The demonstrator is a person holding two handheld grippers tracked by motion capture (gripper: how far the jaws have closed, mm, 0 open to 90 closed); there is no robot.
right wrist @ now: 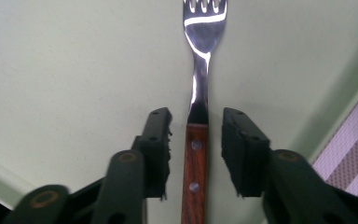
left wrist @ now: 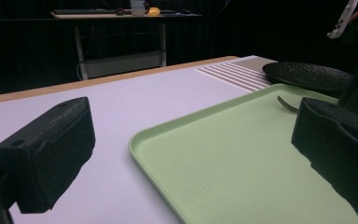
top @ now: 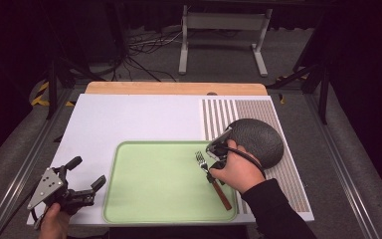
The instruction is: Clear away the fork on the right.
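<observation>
Flanking fork (right wrist: 200,93), plate (top: 256,139) beside tray (top: 144,199)

The fork (right wrist: 204,32) has a glossy, mirror-bright metal head and neck and a reddish, smooth wooden handle with two metal rivets. It lies on a matt, pale green plastic tray (top: 144,199). At the tray's 2 o'clock sits a dark plate (top: 258,139) with a rough, speckled finish. The bench (top: 129,119) top looks smooth, matt white.

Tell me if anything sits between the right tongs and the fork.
Nothing visible does. The right tongs straddle the fork at the top of its wooden handle, on the green tray, with a bare gap on each side.
</observation>
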